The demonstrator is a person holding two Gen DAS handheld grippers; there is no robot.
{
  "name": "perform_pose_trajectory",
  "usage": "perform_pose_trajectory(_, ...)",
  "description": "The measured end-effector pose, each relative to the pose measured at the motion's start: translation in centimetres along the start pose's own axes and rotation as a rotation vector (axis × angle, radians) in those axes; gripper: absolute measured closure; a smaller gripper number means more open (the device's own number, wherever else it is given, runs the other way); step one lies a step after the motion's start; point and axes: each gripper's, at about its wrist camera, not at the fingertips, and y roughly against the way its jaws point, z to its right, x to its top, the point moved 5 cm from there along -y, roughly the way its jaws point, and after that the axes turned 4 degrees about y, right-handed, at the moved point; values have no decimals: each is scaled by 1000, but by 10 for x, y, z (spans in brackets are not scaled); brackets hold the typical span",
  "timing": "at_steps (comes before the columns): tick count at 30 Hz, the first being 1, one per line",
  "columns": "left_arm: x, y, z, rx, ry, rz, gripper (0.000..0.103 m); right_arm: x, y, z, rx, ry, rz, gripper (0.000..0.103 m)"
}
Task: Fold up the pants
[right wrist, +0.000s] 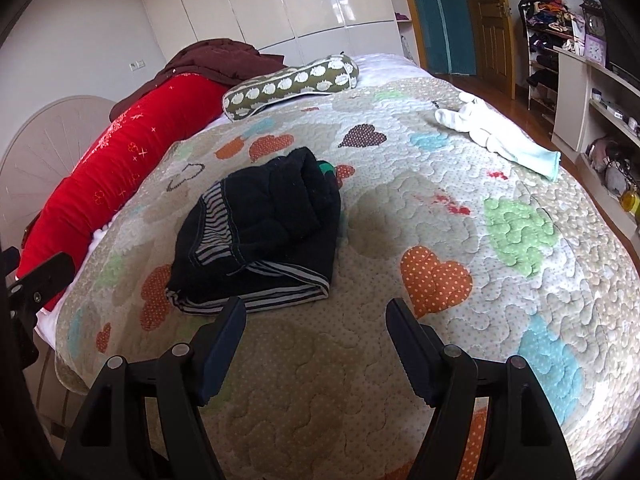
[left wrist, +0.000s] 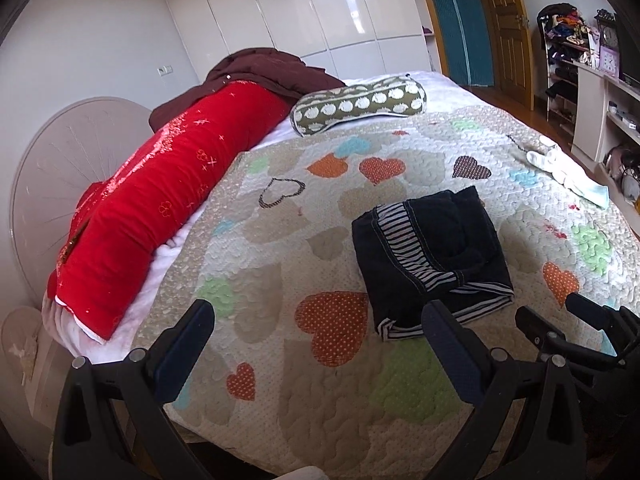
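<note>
Dark pants with a black-and-white striped band lie folded into a compact bundle on the heart-patterned quilt. The same pants sit left of centre in the right wrist view. My left gripper is open and empty, hovering over the quilt just in front of and left of the bundle. My right gripper is open with nothing between its fingers, close to the bundle's near right corner. The right gripper's fingers also show at the right edge of the left wrist view.
A long red bolster, a dark red blanket and a green patterned pillow lie along the bed's left and far side. White socks and a pale cloth rest at the far right. Shelves and a wardrobe stand beyond.
</note>
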Motion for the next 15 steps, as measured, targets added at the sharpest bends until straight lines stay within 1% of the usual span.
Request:
perform_pose_trajectory(6, 3, -16, 12, -16, 0, -37, 0, 1, -15, 12, -10, -8, -26, 26)
perform_pose_trajectory(12, 4, -29, 20, -36, 11, -80, 0, 7, -20, 16, -40, 31, -21, 26)
perform_pose_trajectory(15, 4, -32, 22, -44, 20, -89, 0, 9, -22, 16, -41, 50, -26, 26)
